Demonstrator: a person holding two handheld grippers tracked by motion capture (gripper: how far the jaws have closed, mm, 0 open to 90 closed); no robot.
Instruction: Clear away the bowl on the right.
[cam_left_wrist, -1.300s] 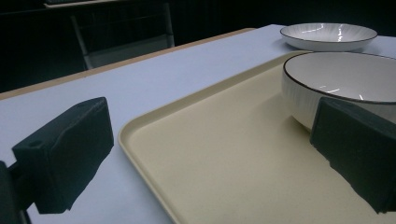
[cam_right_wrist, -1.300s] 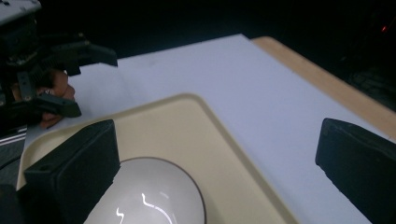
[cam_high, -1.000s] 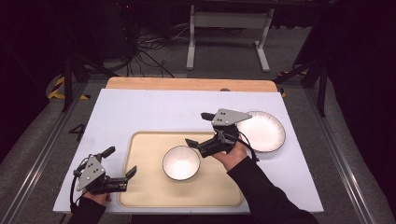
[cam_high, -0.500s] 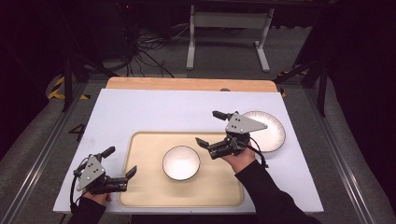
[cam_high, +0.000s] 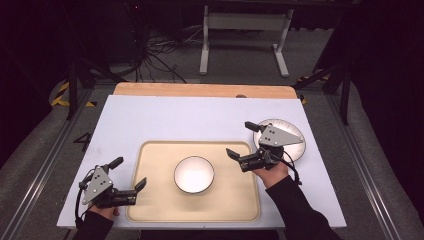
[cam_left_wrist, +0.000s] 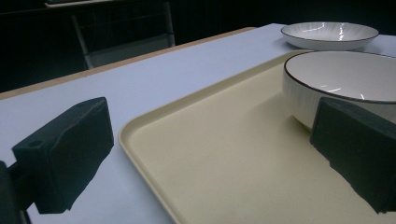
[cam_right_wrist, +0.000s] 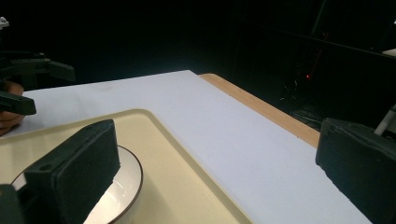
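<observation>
the bowl, white with a dark rim, stands upright near the middle of the tray. the right gripper is held above the tray's far right corner, to the right of the bowl and apart from it, jaws spread wide with nothing between them; in the right gripper view the bowl lies low behind its left jaw. the left gripper rests at the tray's near left corner, jaws also wide apart and empty, one over the tray's rim and one over the table; in the left gripper view the bowl sits just behind the right jaw. a white plate lies on the table just right of the tray, partly covered by the right gripper.
</observation>
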